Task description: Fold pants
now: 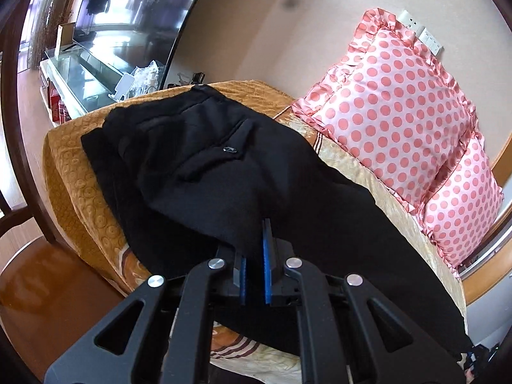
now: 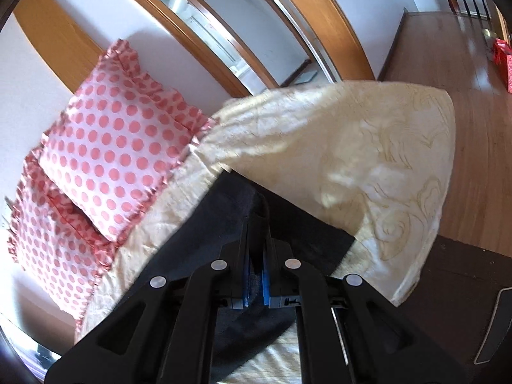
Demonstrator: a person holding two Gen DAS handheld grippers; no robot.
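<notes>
Pants lie spread across the bed beside the dotted pillows; your left hand-held gripper and right hand-held gripper each pinch their black cloth.

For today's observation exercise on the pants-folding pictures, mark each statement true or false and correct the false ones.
1. The pants are black. True.
2. The pillows are striped blue. False: they are pink with darker pink dots.
3. The right gripper has its jaws shut on dark pants fabric. True.
4. The pants lie on a bare wooden floor. False: they lie on a cloth-covered sofa.
5. The left gripper has its jaws wide open. False: they are closed on the fabric.
</notes>
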